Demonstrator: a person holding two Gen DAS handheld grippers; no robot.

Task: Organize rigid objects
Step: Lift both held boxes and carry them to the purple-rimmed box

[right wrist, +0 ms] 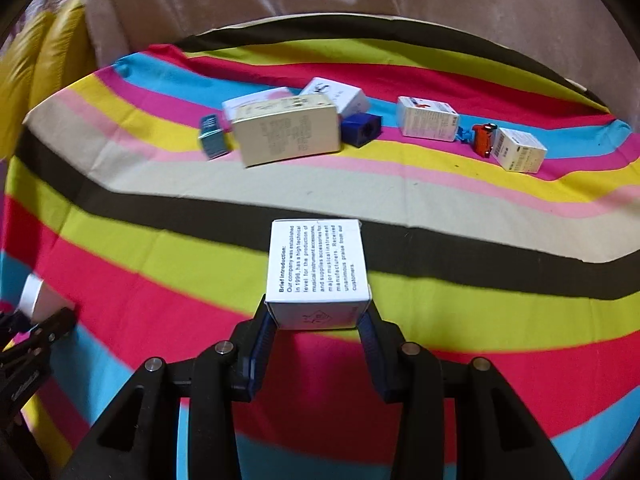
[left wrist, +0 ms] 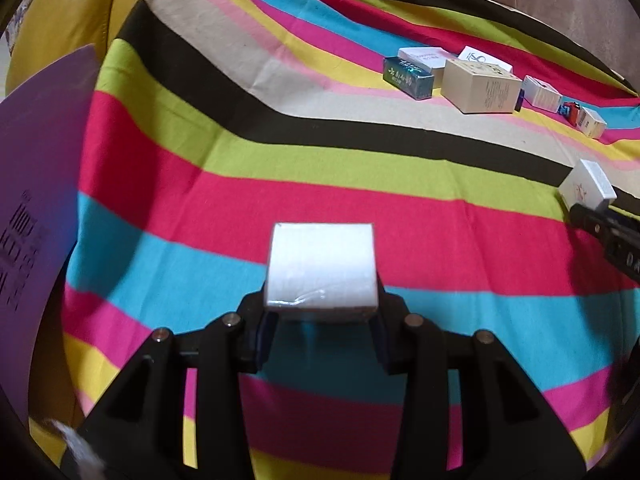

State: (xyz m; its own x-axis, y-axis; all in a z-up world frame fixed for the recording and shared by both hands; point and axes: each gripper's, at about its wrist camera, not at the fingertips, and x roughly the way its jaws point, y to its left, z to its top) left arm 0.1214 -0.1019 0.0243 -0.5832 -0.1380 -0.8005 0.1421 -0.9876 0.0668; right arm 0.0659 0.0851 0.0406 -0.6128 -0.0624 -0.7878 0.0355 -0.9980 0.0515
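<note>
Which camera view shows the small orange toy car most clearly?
The right wrist view: the orange toy car is seen clearly between two white boxes. In the left wrist view it is only a tiny sliver near the right edge, mostly hidden behind a box.

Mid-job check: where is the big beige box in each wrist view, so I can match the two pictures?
Left wrist: beige box upper right, on the far stripes, right of the teal box.
Right wrist: beige box upper centre-left, teal box at its left.
Shared landmark: the dark stripe crossing the cloth nearer than the box.
</note>
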